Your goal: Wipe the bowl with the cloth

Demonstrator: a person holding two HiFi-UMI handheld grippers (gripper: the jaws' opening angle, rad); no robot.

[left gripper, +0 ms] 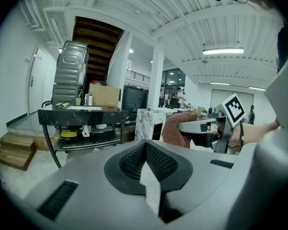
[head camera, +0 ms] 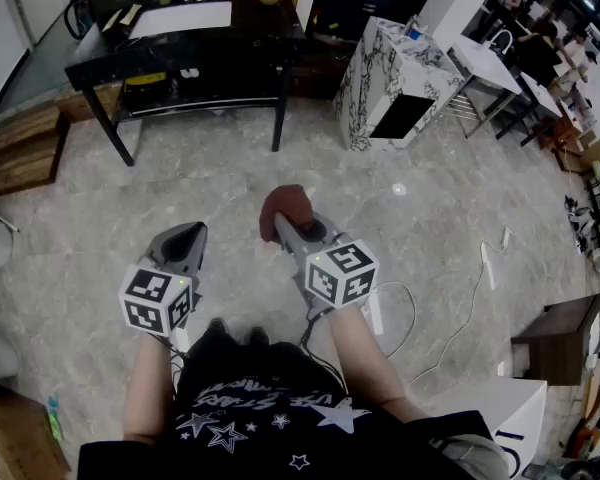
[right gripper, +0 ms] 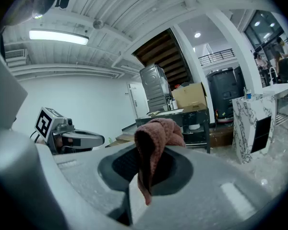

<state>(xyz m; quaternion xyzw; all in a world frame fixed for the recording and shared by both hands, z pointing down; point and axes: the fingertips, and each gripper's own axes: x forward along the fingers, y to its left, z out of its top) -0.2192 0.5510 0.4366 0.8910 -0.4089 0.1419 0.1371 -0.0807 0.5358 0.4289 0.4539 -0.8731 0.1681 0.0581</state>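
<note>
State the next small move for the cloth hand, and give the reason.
Likely step toward the black table ahead, keeping the cloth gripped. The right gripper is shut on the cloth, the left gripper is shut and empty, and no bowl is plainly within reach.

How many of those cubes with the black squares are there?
2. One cube sits on the left gripper, lower left; the other cube sits on the right gripper, in the middle, holding the cloth. None seems hidden.
</note>
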